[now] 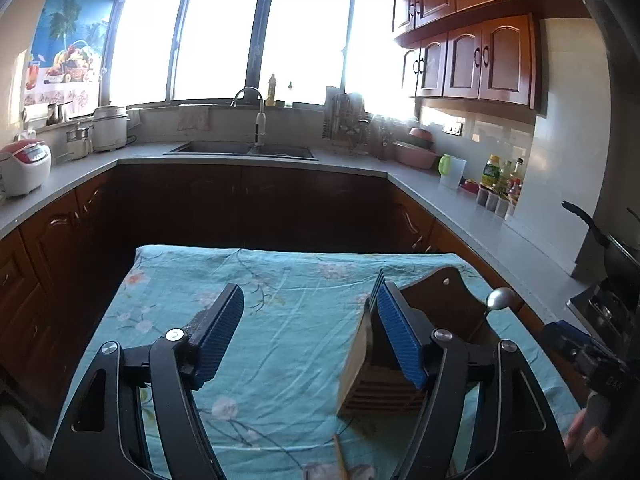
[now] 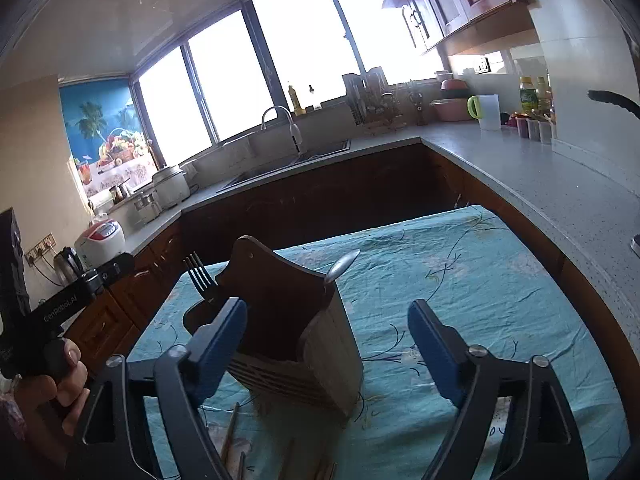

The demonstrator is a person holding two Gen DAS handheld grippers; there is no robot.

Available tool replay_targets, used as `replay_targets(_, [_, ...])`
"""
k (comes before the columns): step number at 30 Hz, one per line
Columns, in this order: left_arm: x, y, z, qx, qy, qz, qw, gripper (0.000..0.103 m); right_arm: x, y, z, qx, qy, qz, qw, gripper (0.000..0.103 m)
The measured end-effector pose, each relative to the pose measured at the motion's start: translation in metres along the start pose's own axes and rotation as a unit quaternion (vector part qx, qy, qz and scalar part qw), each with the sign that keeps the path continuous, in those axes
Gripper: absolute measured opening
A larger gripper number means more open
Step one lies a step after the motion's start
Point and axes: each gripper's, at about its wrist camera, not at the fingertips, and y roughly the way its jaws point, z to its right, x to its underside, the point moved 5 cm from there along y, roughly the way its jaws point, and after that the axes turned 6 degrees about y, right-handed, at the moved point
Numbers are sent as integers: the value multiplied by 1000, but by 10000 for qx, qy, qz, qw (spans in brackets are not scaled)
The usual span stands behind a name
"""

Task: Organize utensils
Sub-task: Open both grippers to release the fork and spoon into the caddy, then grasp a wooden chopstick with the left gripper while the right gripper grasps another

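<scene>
A wooden utensil holder [image 2: 304,344] stands on the table with the turquoise floral cloth [image 2: 460,280]. A fork [image 2: 200,276] stands in its left compartment and a spoon [image 2: 340,268] in its right one. In the left wrist view the holder [image 1: 376,376] sits just behind my left gripper's right finger, with the spoon's bowl [image 1: 500,300] above it. My left gripper [image 1: 310,340] is open and empty, over the cloth [image 1: 280,312]. My right gripper [image 2: 328,344] is open and empty, its left finger in front of the holder. Chopsticks [image 2: 230,436] lie on the cloth near the front edge.
Grey counters run around the table: a sink and tap [image 1: 256,128] at the back, a rice cooker [image 1: 24,168] at left, bottles and a jug [image 1: 496,176] at right. A black pan handle [image 1: 588,224] juts out at the right. Dark wooden cabinets sit below and above.
</scene>
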Motion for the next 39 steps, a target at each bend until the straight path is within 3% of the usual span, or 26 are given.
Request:
replay_targets(3, [21,-15,-16,-131,-125,-143,9997,79,5,-19,3,-42,84,111,9999,101])
replay_targets(12, [89,-56,-43,-214,-580,-650,9960,81,38,-69,0,3,44,198,9998,101])
replay_targets(20, [134,-80,-42,-120,-780,-1020,9917,81,73,-101,7,91,112,124,9998,101])
replay_targets(30, [162,-85,-33,7,-716,-1344,9883,81,110,-106,7,222,183,-171,9994,101])
replay_targets(39, [169,-73,-27,19,-591,-1650,9845,81,124,-97,1,194,176,-391,9989,101])
